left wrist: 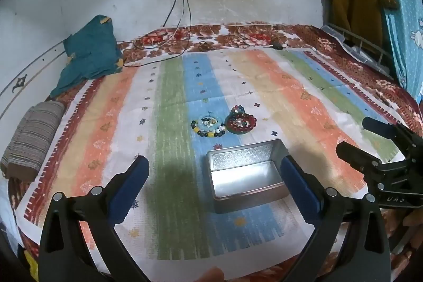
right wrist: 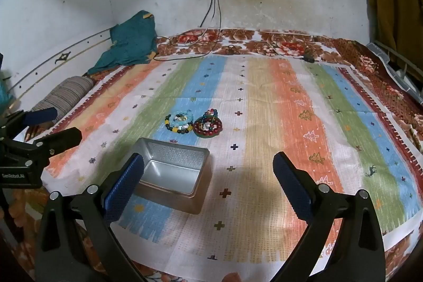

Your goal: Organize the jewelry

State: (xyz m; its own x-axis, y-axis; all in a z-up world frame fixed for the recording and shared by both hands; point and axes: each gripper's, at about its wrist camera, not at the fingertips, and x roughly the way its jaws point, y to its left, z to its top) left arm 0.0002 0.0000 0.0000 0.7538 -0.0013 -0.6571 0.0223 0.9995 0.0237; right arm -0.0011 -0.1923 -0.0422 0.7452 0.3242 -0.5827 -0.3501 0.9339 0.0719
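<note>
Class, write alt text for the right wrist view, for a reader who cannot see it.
An open right gripper hovers over a striped cloth on a bed, holding nothing. Ahead sit an empty metal tin and, beyond it, two beaded bracelet piles lying side by side. The left gripper, also open, shows at the left edge.

An open rectangular metal tin (left wrist: 244, 176) sits on the striped cloth (left wrist: 171, 123). Just behind it lie two beaded bracelet bundles, the pale-blue one (left wrist: 208, 126) left of the dark-red one (left wrist: 240, 122), seemingly touching. A teal fabric heap (left wrist: 90, 54) rests far back left.
</note>
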